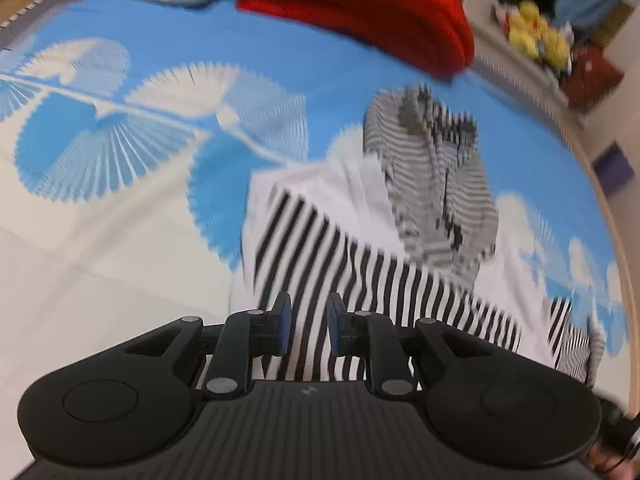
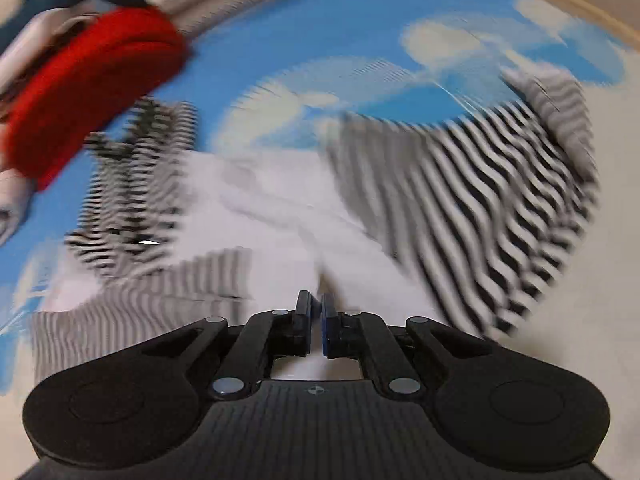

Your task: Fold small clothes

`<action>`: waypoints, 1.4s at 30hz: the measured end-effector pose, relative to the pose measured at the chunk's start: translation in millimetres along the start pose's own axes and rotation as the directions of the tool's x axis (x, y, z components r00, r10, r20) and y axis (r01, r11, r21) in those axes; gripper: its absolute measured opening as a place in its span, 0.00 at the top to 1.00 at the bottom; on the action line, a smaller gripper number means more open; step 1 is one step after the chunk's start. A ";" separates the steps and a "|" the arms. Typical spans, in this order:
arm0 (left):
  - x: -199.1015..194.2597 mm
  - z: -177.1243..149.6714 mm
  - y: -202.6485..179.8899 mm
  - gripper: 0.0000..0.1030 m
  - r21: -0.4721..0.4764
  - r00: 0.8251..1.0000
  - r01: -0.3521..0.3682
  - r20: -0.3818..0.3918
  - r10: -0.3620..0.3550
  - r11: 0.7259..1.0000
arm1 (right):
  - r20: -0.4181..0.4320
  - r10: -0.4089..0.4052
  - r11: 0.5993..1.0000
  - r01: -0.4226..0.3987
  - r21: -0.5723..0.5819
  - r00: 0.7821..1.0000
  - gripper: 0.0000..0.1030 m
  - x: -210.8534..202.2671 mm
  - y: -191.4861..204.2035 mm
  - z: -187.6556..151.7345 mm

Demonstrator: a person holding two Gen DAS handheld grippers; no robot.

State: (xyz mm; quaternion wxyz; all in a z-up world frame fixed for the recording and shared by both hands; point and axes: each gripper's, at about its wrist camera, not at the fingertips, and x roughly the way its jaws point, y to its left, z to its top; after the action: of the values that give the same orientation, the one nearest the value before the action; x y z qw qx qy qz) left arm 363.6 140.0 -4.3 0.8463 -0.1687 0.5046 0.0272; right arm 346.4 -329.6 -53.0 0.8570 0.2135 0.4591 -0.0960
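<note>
One view alone shows yellow toys [image 1: 536,34]; right tongs [image 2: 316,310] pinch garment [image 2: 276,208], left tongs [image 1: 308,320] unclear.

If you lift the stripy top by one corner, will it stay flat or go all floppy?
Probably floppy: the stripy top already lies in soft folds and wrinkles on the blue sheet. It looks thin, so likely light. It would probably drag and bunch rather than slide neatly.

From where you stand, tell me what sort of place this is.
Probably a bedroom or playroom at home: clothes lie on a blue-and-white patterned sheet, with a striped garment spread out, a folded red item behind it, and yellow toys on a side shelf.
</note>
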 end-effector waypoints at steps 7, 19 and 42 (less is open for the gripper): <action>48.0 -33.9 3.6 0.77 0.038 0.985 -0.003 -0.171 0.009 0.999 | -0.096 0.237 0.972 -0.235 0.030 0.967 0.74 16.2 10.1 4.2; 28.7 -34.7 -33.3 0.62 0.161 0.993 -0.009 -0.111 0.028 0.987 | -0.004 0.076 0.997 -0.076 -0.017 0.997 0.76 4.8 -23.3 53.4; 20.6 -23.8 -48.2 0.62 0.141 0.995 0.017 -0.099 -0.003 0.990 | 0.175 -0.193 0.980 0.198 -0.013 0.965 0.65 41.2 -167.3 131.1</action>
State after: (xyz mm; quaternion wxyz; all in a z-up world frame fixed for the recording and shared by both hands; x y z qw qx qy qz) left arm 364.1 84.6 -19.9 0.8304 -0.1120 0.5454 -0.0212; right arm 406.9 -536.8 -69.7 0.8830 0.1448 0.4034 -0.1912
